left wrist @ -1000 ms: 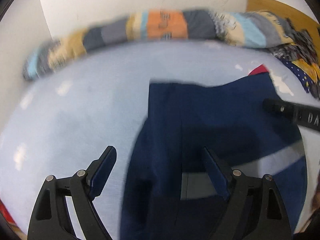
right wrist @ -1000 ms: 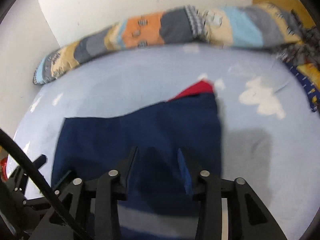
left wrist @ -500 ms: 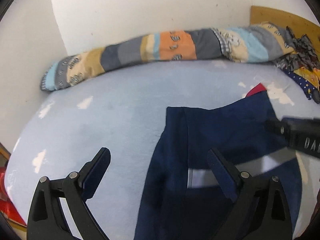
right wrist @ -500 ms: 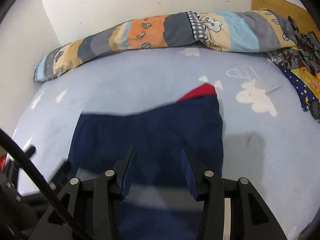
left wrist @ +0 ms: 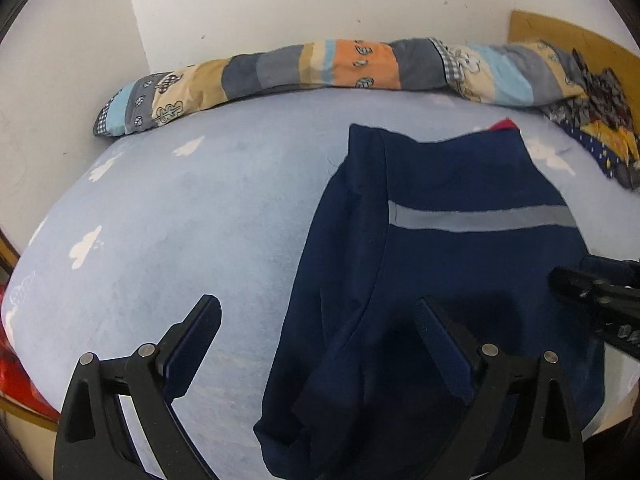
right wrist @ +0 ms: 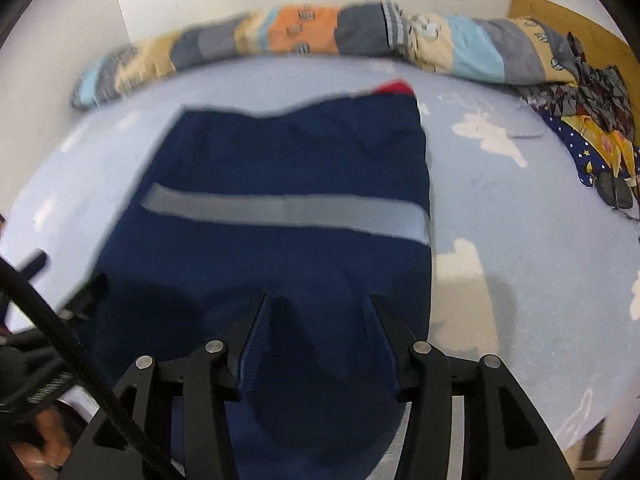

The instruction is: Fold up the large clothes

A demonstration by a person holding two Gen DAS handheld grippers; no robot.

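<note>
While navy garment (left wrist: 460, 184) lies folded, grey-striped | left gripper (left wrist: 316, 328) wide, empty | right gripper (right wrist: 316, 320) opening, cloth between, unpinched

A pale blue bedsheet printed with white clouds (left wrist: 208, 208) is spread over the bed. A long patchwork bolster in orange, grey, beige and light blue (left wrist: 320, 68) is laid along the white wall (left wrist: 304, 0). A crumpled patterned dark blue and yellow cloth (right wrist: 592, 128) is heaped beside a wooden headboard (right wrist: 560, 12).

Left gripper (left wrist: 316, 320) and right gripper (right wrist: 316, 312): matte black angular linkage arms, silver pivot screws, dark blue ribbed pads on fingers (right wrist: 254, 336); black cable (right wrist: 60, 344) beside right unit.
</note>
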